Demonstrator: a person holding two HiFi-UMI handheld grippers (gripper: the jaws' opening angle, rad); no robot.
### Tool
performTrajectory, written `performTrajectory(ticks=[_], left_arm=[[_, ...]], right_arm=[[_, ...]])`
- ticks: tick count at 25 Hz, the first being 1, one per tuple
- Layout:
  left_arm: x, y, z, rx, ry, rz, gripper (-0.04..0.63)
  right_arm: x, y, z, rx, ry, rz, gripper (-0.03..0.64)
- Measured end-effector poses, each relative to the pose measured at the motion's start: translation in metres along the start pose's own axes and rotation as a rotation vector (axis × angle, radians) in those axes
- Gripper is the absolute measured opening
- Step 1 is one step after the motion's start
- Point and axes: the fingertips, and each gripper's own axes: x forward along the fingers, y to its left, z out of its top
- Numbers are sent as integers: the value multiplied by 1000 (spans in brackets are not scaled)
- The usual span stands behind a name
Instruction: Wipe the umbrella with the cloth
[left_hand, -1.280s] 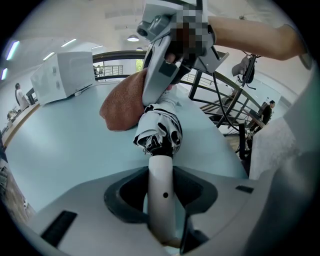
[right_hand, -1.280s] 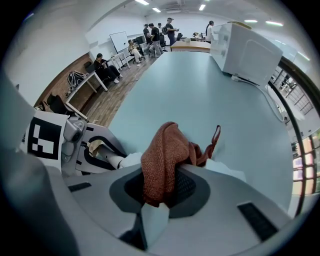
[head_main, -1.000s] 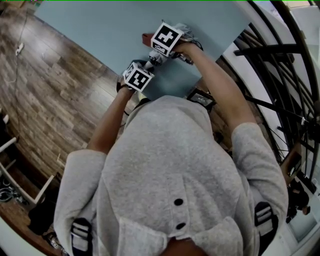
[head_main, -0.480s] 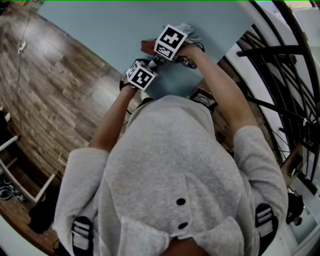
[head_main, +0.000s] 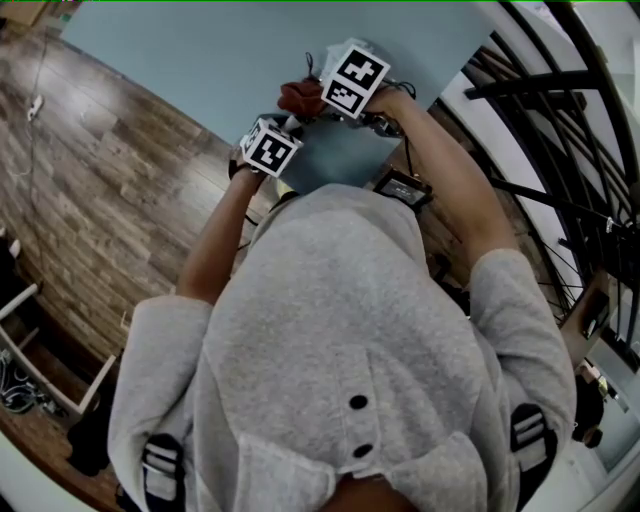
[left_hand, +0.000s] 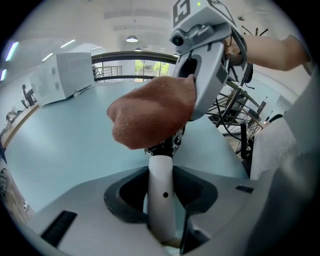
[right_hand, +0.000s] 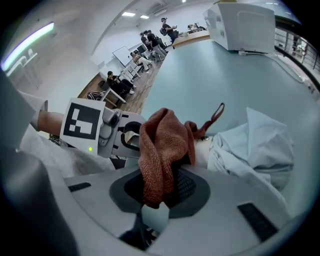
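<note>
Cloth and umbrella, one claw on each.

The umbrella (right_hand: 255, 145) is pale blue and folded up. It lies at the right of the right gripper view, on the blue table (head_main: 220, 50). Its white handle (left_hand: 161, 167) stands low in the middle of the left gripper view, and the left gripper (left_hand: 161, 200) is squeezed tight on it. The red-brown cloth (right_hand: 162, 145) is bunched up just above the handle. The right gripper (right_hand: 160, 189) is pinched on the cloth. In the head view both claws are at the top middle, close together, with the brown wood floor (head_main: 100, 200) at the left.
</note>
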Motion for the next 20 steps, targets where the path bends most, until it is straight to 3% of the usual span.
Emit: performTrajectory(ticks=[13, 17, 20], left_arm=[[2, -2, -2, 2, 18, -12, 156], [1, -2, -4, 2, 22, -18, 156], [0, -2, -3, -2, 24, -27, 156]], right_arm=[[4, -21, -46, 7, 93, -34, 74], [5, -43, -63, -9, 154, -134, 74], [-3, -66, -70, 45, 135, -191, 74]])
